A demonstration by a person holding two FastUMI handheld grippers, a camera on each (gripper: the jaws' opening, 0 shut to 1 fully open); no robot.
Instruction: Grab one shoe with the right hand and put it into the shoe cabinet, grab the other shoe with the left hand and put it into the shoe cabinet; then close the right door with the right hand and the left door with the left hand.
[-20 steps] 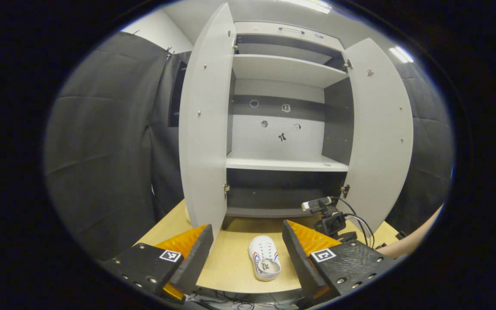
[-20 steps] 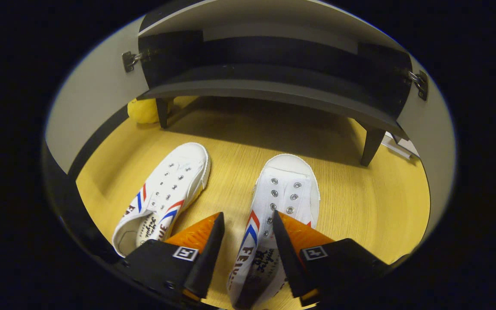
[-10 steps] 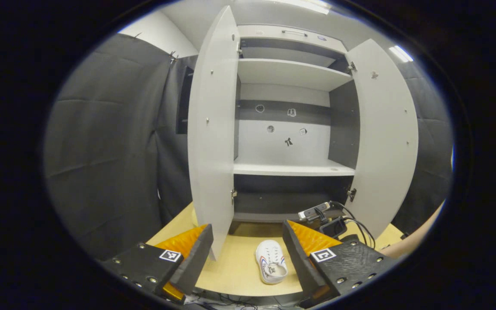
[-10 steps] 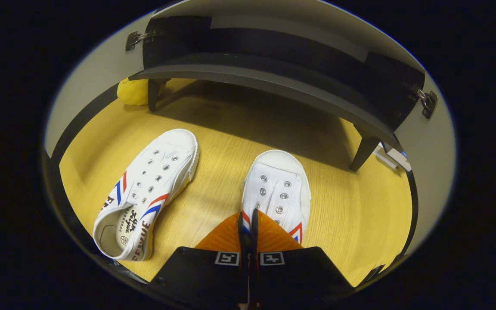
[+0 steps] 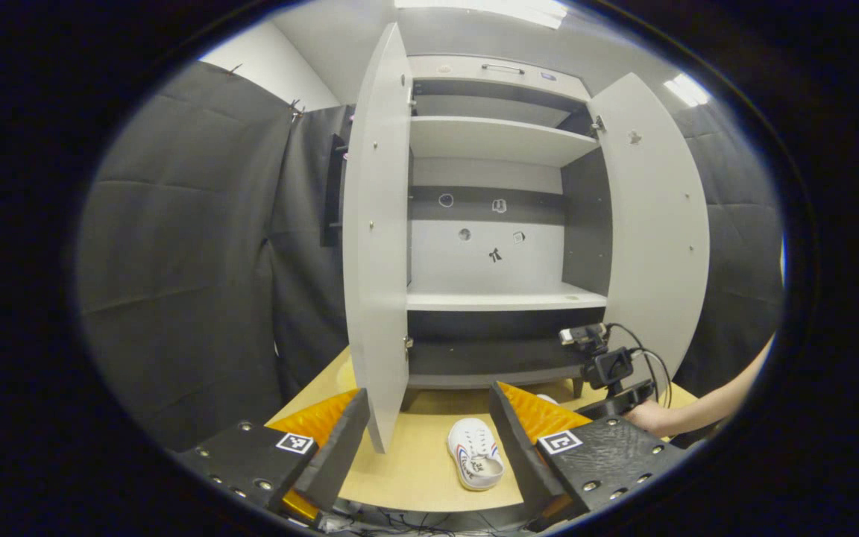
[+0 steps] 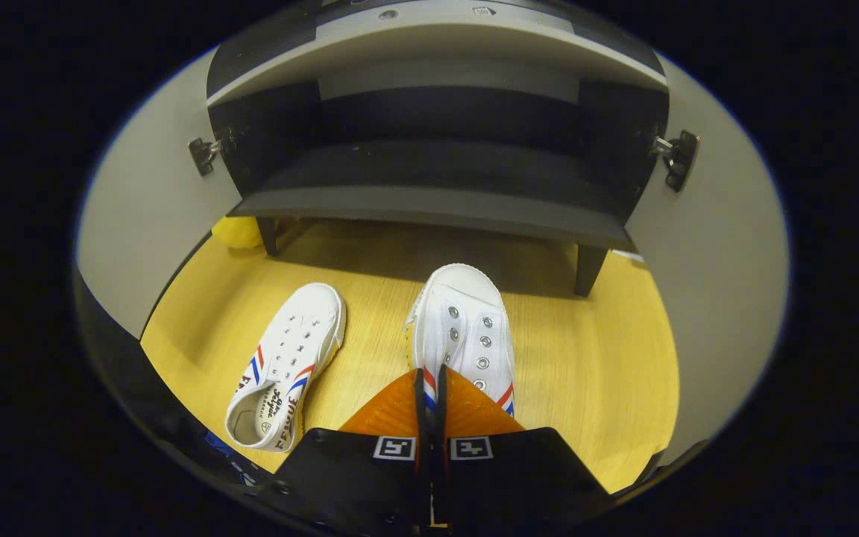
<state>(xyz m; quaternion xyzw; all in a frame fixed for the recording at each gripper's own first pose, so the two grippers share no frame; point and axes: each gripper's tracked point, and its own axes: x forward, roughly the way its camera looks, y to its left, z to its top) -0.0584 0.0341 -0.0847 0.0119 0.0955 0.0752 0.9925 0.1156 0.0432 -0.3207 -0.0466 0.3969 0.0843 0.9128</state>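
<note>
In the right gripper view, the right gripper (image 6: pixel 429 388) is seen with its orange jaws closed tight on the rear collar of one white shoe (image 6: pixel 463 328), whose red and blue side stripes show on either side of the jaws. The toe of this held shoe points toward the dark lowest compartment of the shoe cabinet (image 6: pixel 429 201), close before the cabinet's front foot; whether its sole rests on the wooden desk (image 6: pixel 601 388) cannot be told. The other shoe (image 6: pixel 284 365) is seen lying on the desk just beside the first, toward the desk's near edge, its toe angled toward the cabinet and its opening turned to the camera. A yellow object (image 6: pixel 236 233) is partly hidden behind the cabinet's foot at the far side of the desk. In the left gripper view, the left gripper (image 5: pixel 429 418) is held above the near edge of the desk with its jaws wide open and nothing between them. Beyond it, both cabinet doors, the left door (image 5: pixel 373 253) and the right door (image 5: pixel 657 224), are seen standing open, with light shelves exposed inside. The right gripper is visible there near the cabinet's lowest compartment, held by a person's hand (image 5: pixel 646 414).
</note>
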